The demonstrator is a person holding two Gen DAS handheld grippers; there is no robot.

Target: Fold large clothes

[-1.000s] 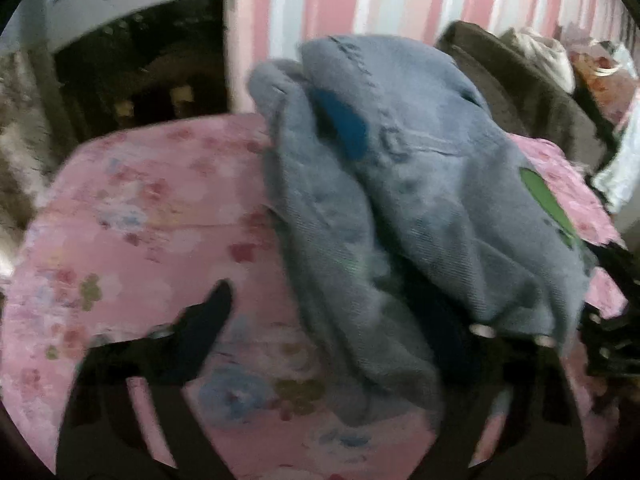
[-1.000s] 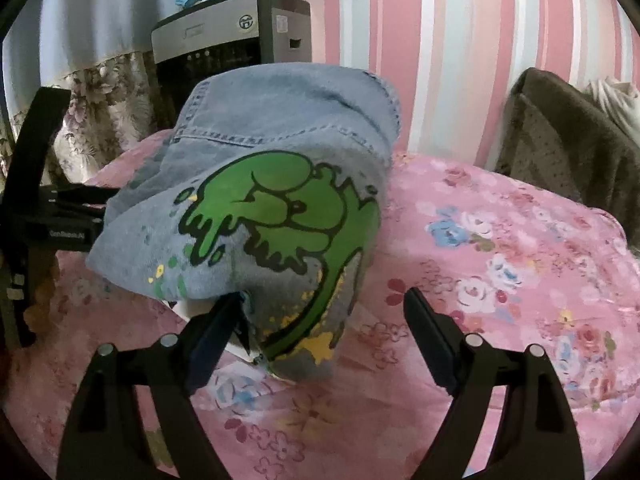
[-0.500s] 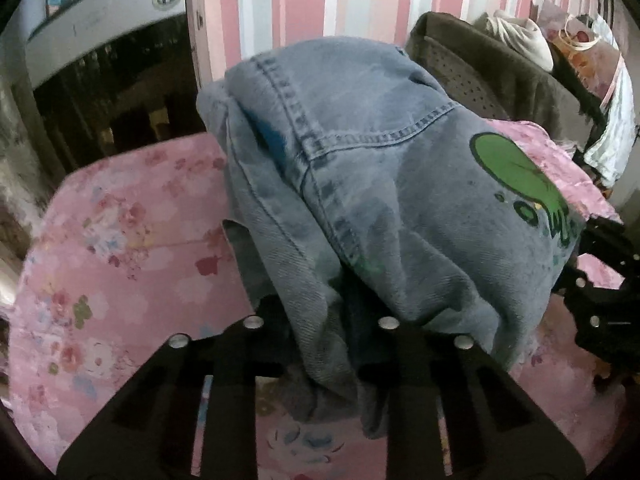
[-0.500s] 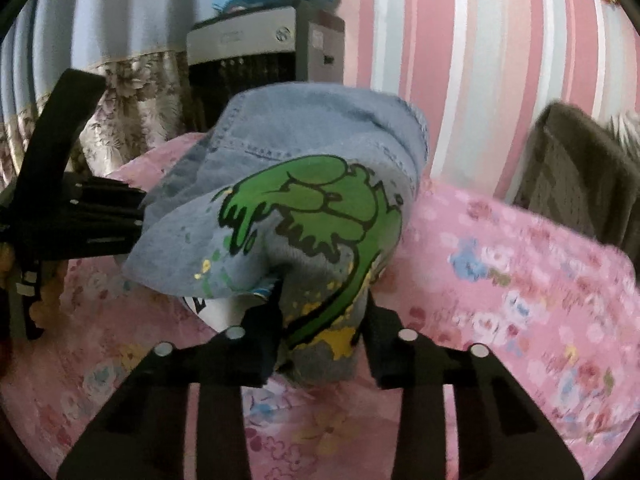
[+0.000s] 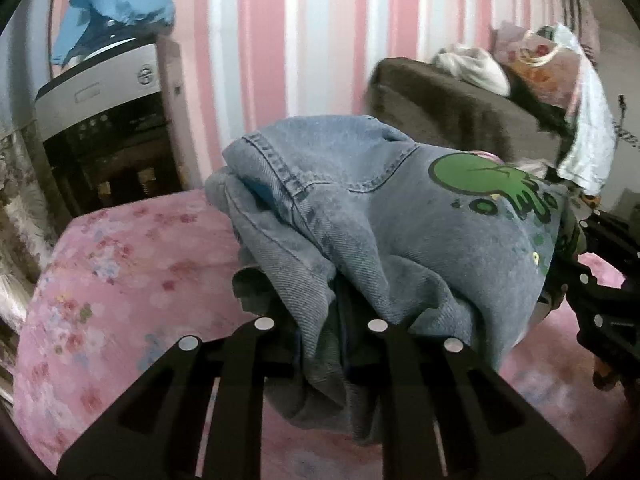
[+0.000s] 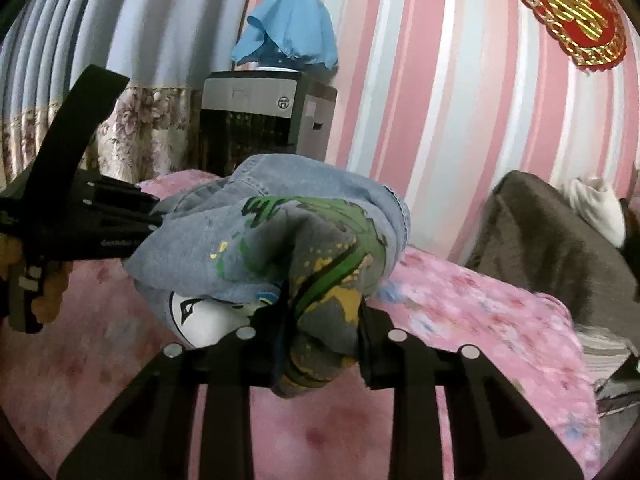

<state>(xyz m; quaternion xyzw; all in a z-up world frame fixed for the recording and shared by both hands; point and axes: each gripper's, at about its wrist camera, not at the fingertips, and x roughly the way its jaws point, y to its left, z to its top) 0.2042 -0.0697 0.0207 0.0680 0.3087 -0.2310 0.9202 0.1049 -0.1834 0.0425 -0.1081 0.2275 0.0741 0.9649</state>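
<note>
A blue denim garment with a green cartoon print hangs bunched above the pink floral bed cover. My left gripper pinches one folded edge, its jaws still closing with denim pressed between the pads. In the right wrist view, my right gripper clamps the printed end of the garment, jaws also closing on cloth. A white patch shows under the fold. The left gripper enters from the left, its tips buried in denim. The right gripper sits at the garment's far right.
A grey and black appliance topped with a blue cloth stands against the striped wall behind the bed. A brown seat with pale clothes lies to the right. Floral curtain hangs at the left.
Both grippers went from wide open beside the garment to clamped on it. Both hands then rose, lifting the bunched denim off the bed cover.
</note>
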